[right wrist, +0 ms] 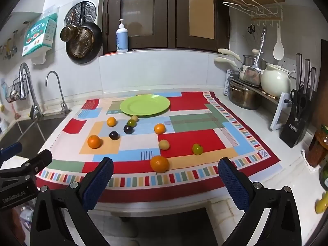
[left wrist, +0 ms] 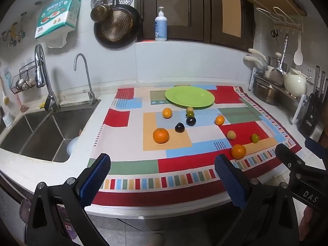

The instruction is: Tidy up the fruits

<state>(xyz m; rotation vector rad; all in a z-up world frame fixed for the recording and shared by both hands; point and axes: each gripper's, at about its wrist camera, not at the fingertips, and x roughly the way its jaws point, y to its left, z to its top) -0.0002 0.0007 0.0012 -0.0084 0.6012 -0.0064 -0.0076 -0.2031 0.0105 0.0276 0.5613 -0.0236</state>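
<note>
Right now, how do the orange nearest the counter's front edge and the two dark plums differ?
The orange nearest the front edge is bright orange, while the dark plums are almost black. The orange looks clearly larger than either plum. The orange lies alone near the cloth's striped border, whereas the plums sit close together further back, nearer the green plate. All three are round and rest on the cloth, not yet on the plate.
</note>
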